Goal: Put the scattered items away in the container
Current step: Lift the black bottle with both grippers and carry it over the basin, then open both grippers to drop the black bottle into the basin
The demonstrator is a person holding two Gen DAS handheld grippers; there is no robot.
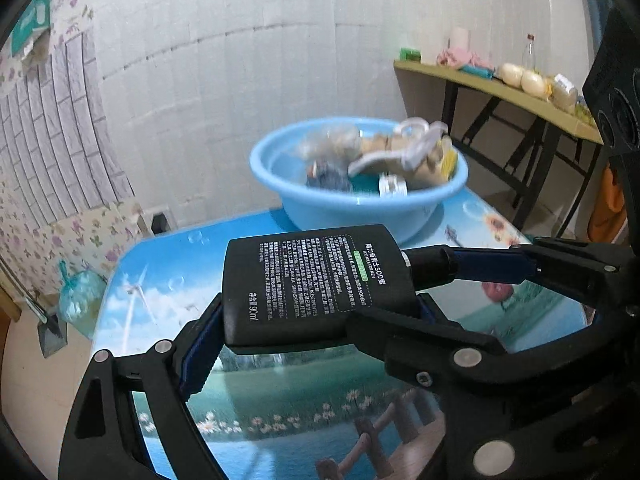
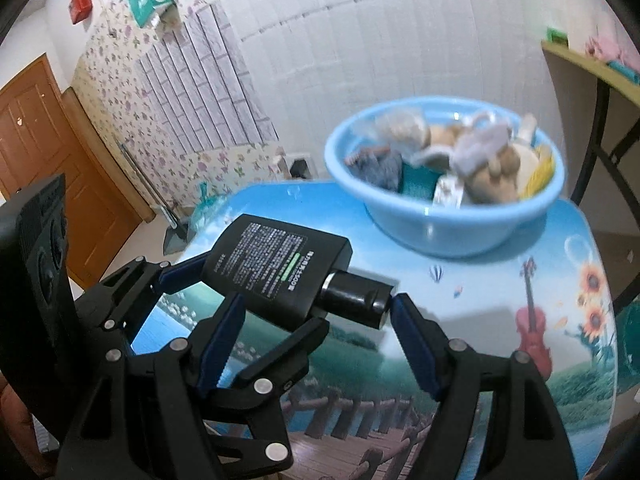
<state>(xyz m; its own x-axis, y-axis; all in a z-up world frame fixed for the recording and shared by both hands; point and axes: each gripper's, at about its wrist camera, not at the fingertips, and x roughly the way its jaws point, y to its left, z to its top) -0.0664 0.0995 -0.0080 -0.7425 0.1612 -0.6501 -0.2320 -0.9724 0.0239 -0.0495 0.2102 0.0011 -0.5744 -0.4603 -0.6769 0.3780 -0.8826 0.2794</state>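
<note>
Table (image 1: 168,264) edge near; both tongs grip bottle (image 1: 316,280).

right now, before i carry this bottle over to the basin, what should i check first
1. Left tool on the black bottle: ok, pads press both sides of its body.
2. Right tool at the cap end: one pad touches the cap; how firmly, cannot tell.
3. Bottle clear of the table: ok, it hangs above the printed top.
4. Cap on the bottle: ok, it sits on the neck.
5. Way to the blue basin: ok, nothing stands between it and the bottle.
6. Room in the basin: cannot tell, it is already heaped and blurred.
</note>
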